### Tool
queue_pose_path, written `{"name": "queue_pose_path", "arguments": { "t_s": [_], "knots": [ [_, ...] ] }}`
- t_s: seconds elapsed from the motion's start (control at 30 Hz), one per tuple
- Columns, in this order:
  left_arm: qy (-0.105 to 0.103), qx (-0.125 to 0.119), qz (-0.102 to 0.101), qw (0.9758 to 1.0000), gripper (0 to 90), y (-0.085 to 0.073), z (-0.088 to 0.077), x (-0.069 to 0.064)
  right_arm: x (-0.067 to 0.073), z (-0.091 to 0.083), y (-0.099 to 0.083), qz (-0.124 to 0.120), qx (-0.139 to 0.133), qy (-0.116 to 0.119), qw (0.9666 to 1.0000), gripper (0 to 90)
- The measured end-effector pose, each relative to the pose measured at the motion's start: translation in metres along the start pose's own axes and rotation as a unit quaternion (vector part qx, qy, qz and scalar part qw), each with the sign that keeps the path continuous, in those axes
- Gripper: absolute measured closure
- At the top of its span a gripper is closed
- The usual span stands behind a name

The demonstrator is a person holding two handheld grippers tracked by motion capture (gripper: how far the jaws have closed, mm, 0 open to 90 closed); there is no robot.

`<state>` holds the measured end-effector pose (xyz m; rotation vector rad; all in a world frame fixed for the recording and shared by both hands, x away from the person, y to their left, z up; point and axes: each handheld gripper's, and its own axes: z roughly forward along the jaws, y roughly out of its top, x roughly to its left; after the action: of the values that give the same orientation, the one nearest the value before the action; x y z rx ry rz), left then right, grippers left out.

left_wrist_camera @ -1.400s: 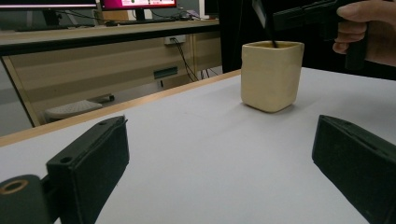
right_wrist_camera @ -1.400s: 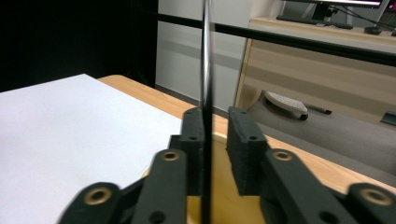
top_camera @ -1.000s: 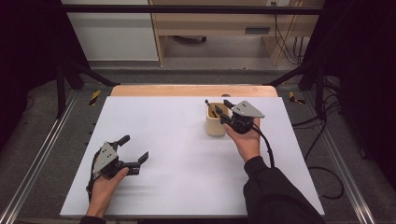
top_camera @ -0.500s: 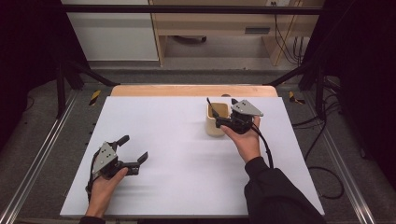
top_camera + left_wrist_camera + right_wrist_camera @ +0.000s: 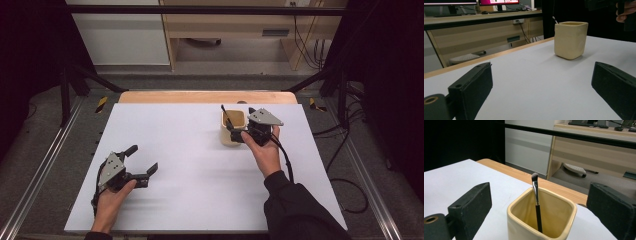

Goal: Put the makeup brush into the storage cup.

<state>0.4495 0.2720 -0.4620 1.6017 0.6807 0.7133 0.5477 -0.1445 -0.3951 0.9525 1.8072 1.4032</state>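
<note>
While the right gripper [image 5: 239, 134] hovers just above the cup [image 5: 233, 127], we note its jaws have just been opening; they now stand wide, one on either side of the cup mouth, with nothing pressed between them. A brush [image 5: 536, 202] stands inside the cup, handle down, bristle end up, leaning against the far wall. The cup sits on the white table [image 5: 200, 150], toward the far right, near the wooden edge.

Handling, as we judge it: the brush looks thin, stiff and very light, with a smooth dark handle that may slip or pivot between flat pads. Best hold is probably on the upper handle just under the metal collar, where it clears the rim, not on the soft bristles. The cup looks like glazed ceramic: heavy enough to stay put, rigid, slick, breakable if tipped. If it must be lifted, we would pinch one wall over the rim.

The left gripper [image 5: 142, 165] rests on the near left of the table, well apart, jaws spread and empty.
</note>
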Motion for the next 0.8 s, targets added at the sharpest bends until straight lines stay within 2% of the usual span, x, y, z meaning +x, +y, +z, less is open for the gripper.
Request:
{"name": "queue_pose_path", "arguments": {
  "t_s": [0.1, 0.3, 0.8],
  "knots": [
    [-0.001, 0.001, 0.001, 1.0, 3.2, 0.0, 0.0, 0.0, -0.001, -0.002, 0.0, -0.004, 0.0, 0.002, 1.0, 6.0],
    [-0.002, 0.001, 0.003, 1.0, 3.0, 0.0, 0.0, -0.001, -0.002, -0.007, 0.0, 0.005, 0.004, 0.01, 0.9999, 5.1],
    [0.0, -0.001, 0.002, 1.0, 2.3, 0.0, -0.001, 0.0, -0.003, -0.016, -0.002, 0.008, 0.007, 0.012, 0.9999, 5.3]
  ]
}}
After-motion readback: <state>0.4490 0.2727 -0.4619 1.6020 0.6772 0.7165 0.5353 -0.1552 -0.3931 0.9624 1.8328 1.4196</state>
